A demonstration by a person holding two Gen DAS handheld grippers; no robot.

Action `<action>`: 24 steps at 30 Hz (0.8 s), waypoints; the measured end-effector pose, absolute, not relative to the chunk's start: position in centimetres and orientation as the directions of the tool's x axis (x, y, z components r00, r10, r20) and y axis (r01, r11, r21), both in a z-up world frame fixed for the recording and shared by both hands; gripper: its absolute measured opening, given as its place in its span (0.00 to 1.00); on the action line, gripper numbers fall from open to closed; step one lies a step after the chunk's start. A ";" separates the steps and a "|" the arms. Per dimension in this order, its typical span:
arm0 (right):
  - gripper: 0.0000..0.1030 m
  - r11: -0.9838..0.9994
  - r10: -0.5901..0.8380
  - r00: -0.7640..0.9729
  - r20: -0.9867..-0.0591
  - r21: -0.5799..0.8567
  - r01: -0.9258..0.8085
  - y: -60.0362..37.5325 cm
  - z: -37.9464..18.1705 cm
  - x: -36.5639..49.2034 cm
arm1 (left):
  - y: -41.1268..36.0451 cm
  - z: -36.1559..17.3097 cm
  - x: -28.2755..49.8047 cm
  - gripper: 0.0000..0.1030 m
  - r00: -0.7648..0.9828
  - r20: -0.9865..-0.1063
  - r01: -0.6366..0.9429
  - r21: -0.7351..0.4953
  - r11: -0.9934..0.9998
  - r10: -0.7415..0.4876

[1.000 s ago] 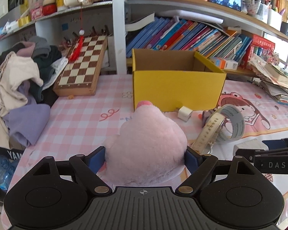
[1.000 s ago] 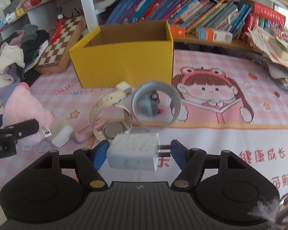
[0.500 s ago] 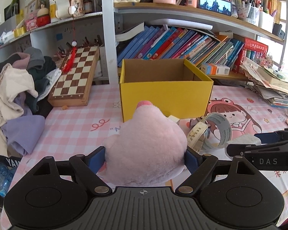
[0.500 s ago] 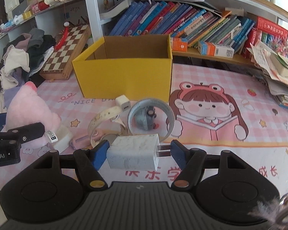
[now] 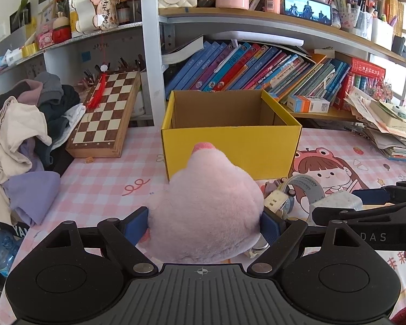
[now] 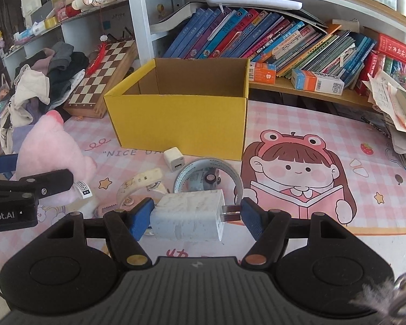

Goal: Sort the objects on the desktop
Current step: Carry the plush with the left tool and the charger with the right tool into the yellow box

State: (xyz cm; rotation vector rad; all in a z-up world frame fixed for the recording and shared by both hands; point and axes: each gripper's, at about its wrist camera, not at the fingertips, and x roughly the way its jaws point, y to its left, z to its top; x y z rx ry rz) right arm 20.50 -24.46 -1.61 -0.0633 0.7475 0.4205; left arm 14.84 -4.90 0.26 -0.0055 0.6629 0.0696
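Note:
My left gripper (image 5: pixel 204 220) is shut on a pink plush toy (image 5: pixel 205 205) and holds it above the desk, in front of the open yellow cardboard box (image 5: pixel 230 146). The plush also shows at the left of the right wrist view (image 6: pixel 51 157). My right gripper (image 6: pixel 196 215) is shut on a white marbled charger plug (image 6: pixel 188 216), lifted in front of the box (image 6: pixel 181 124). On the mat below lie a small white charger cube (image 6: pixel 173 159), a roll of tape (image 6: pixel 208 178) and a cream watch strap (image 6: pixel 140 184).
A chessboard (image 5: pixel 105 116) leans at the back left beside a heap of clothes (image 5: pixel 21 135). Shelves of books (image 5: pixel 257 67) stand behind the box. Stacked papers (image 5: pixel 387 132) lie at the right. The desk has a pink checked mat (image 6: pixel 297 168).
Both grippers have risen with their loads. The yellow box now sits lower and more centred in both views, with more of its inside showing.

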 end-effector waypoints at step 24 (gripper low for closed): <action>0.67 0.920 0.339 0.662 -0.669 0.087 -0.383 -24.2 -0.8 23.6 | -3.4 1.7 18.8 0.83 0.792 -0.611 0.015 -0.008 1.000 -0.017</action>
